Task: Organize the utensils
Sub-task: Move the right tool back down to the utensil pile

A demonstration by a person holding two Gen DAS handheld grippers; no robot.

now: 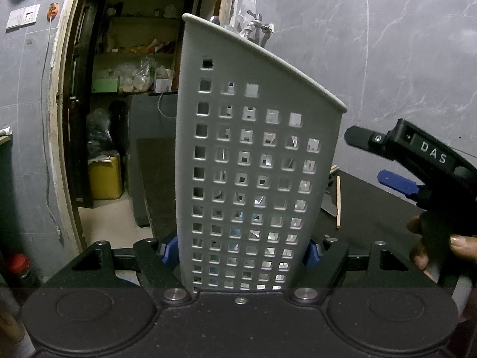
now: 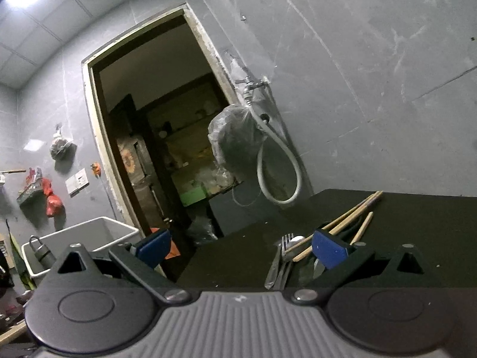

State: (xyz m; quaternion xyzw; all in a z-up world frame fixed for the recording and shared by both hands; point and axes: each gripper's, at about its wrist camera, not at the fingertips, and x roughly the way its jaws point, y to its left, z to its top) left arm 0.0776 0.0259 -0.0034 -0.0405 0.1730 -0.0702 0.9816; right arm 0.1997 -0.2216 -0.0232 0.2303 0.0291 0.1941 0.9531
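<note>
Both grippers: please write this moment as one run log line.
left gripper: shut on utensil holder | right gripper: open, empty | utensils: on table

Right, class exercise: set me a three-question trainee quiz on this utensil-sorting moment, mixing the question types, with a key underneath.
1. True or false: the left gripper is clamped on the grey perforated holder.
2. The right gripper stands: A) open and empty, B) shut on a fork, C) shut on chopsticks.
3. Name one kind of utensil lying on the dark table.

Key: 1 true. 2 A. 3 wooden chopsticks, or the fork.
</note>
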